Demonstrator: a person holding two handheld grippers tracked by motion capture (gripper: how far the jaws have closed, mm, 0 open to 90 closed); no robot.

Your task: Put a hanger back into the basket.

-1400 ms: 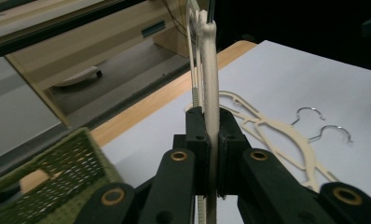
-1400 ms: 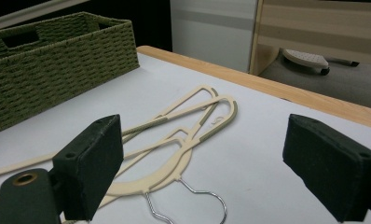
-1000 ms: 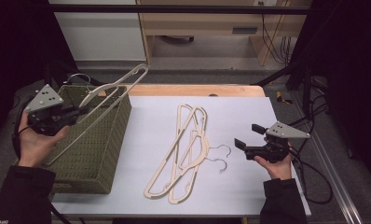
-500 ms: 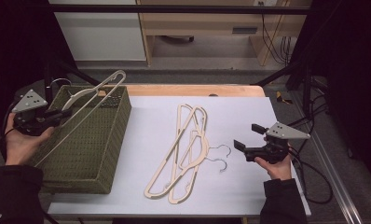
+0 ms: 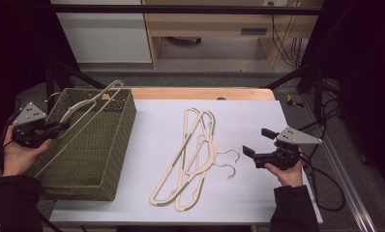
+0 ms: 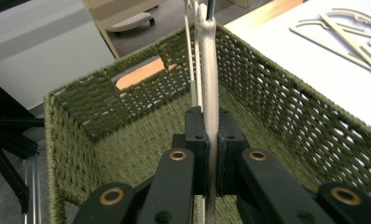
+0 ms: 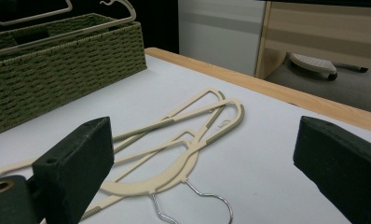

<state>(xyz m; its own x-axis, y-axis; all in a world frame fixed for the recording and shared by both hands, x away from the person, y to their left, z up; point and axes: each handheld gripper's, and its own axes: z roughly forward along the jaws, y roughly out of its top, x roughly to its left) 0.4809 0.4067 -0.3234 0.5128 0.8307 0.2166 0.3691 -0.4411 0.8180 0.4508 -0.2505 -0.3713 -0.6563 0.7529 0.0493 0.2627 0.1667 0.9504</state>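
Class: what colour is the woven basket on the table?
Olive green basket, clearest in the left gripper view.

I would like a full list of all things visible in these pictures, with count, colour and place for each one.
held hanger: one, cream, over the basket, partly inside it, clamped by the left gripper.
hangers on the table: two, cream with metal hooks, overlapping at the middle of the white surface.
basket: one, olive green woven, at the table's left side.
table: one, white top with a wooden far edge.
cabinet: one, white, on the floor behind the table.
left gripper: one, black, shut on the hanger above the basket.
right gripper: one, black, jaws open and just opening further, nothing between them, right of the hangers.
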